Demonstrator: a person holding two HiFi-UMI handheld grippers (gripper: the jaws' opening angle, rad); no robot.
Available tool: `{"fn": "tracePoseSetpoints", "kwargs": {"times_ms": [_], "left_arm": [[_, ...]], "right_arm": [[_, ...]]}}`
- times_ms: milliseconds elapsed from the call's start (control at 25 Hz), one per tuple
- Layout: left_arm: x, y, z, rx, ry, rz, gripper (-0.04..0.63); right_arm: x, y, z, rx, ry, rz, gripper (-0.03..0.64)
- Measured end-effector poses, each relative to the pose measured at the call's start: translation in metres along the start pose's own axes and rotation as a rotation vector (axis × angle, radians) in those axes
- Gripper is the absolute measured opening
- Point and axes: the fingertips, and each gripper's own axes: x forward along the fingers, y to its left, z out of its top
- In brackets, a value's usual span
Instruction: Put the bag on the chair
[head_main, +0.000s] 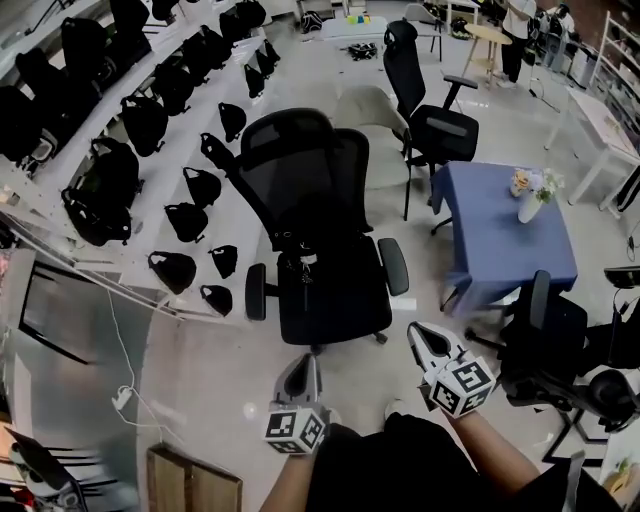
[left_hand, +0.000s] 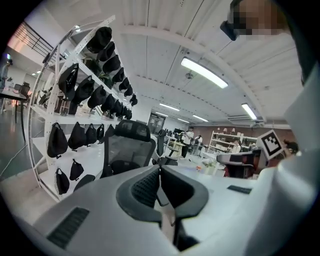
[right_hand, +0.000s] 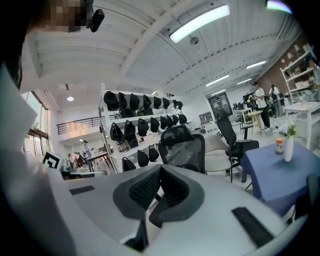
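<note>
A black mesh office chair (head_main: 322, 250) stands in the middle of the head view with its seat bare and facing me. Several black bags (head_main: 186, 220) hang and lie on the white shelf rack (head_main: 140, 180) to its left. My left gripper (head_main: 302, 362) is held low, just short of the chair's seat, jaws shut with nothing between them. To its right, my right gripper (head_main: 420, 332) is also shut and empty. The left gripper view has the shut gripper (left_hand: 160, 170) pointing at the chair (left_hand: 127, 150) and the bags (left_hand: 75, 135). The right gripper view has its shut gripper (right_hand: 160, 171) below the chair (right_hand: 185, 147).
A blue-covered table (head_main: 510, 240) with a vase (head_main: 530, 200) stands to the right. A second black chair (head_main: 425, 110) and a beige chair (head_main: 375, 130) are behind, another dark chair (head_main: 545, 345) at my right. A cardboard box (head_main: 190, 485) and a white cable (head_main: 125, 395) lie lower left.
</note>
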Motion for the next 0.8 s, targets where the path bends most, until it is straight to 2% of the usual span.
{"fn": "tracePoseSetpoints", "kwargs": {"times_ms": [160, 360, 600, 800], "left_arm": [[-0.021, 0.009, 0.002, -0.005, -0.026, 0.001, 0.014], [-0.038, 0.004, -0.003, -0.074, -0.030, -0.003, 0.014], [-0.048, -0.004, 0.004, -0.045, -0.072, 0.022, 0.014], [-0.055, -0.004, 0.001, -0.043, -0.089, 0.055, 0.014]], "right_arm": [[-0.010, 0.012, 0.000, -0.037, -0.020, -0.041, 0.000], [-0.027, 0.021, -0.009, -0.084, -0.006, -0.077, 0.000], [-0.045, 0.026, 0.002, -0.154, -0.065, -0.104, 0.000], [-0.049, 0.022, -0.007, -0.173, -0.048, -0.097, 0.000]]}}
